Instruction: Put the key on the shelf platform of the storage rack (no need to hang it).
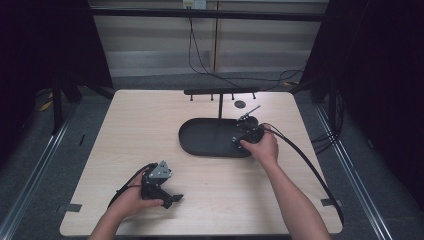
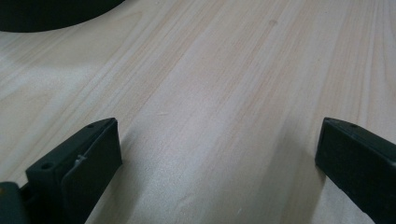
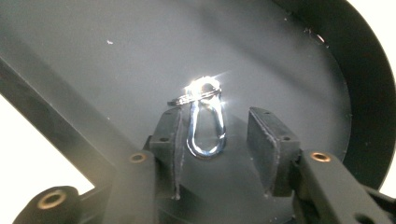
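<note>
We have the right gripper down over the black oval tray, its jaws part open with a small shiny metal clip lying on the tray floor between them; the pads do not press on it, so we judge it set down and released. What is left appears to be drawing clear. Our left gripper rests wide open over the bare wooden table, holding nothing.

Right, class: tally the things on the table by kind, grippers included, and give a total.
Black oval tray with its upright stand: 1
Shiny metal clip with ring, lying in the tray: 1
Hand-held grippers: 2, left gripper and right gripper
Total: 4
</note>
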Demonstrator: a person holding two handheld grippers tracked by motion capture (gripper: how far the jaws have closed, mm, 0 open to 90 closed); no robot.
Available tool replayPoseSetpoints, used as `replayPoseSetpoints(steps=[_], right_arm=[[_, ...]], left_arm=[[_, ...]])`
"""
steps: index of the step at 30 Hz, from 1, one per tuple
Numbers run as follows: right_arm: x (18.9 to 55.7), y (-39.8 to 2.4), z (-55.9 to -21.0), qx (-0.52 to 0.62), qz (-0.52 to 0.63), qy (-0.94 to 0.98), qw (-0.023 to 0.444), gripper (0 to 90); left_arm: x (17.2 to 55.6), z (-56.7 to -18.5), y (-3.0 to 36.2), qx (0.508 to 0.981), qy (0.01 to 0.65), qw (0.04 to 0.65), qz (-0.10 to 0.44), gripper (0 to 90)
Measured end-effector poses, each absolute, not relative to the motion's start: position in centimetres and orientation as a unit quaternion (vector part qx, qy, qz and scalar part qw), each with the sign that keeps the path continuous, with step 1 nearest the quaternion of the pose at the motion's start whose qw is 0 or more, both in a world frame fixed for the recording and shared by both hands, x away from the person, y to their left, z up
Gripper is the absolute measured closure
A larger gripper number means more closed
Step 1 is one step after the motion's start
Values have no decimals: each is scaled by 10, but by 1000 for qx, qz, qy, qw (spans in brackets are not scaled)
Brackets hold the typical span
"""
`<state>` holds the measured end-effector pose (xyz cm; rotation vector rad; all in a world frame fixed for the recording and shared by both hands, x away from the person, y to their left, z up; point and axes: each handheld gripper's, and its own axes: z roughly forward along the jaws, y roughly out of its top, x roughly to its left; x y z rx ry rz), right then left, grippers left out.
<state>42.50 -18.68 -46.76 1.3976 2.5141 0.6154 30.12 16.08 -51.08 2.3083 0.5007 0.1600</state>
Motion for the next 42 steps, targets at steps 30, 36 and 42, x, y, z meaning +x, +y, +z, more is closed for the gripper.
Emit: replayPoseSetpoints(steps=[30, 36, 42], right_arm=[[412, -199, -450, 464, 211, 856, 89, 359], [408, -201, -445, 458, 208, 860, 83, 332], [403, -201, -445, 451, 208, 864, 79, 328]], left_arm=[[301, -511, 161, 903, 197, 378, 63, 0], [301, -511, 161, 903, 197, 378, 63, 0], [301, -511, 161, 902, 197, 379, 62, 0]])
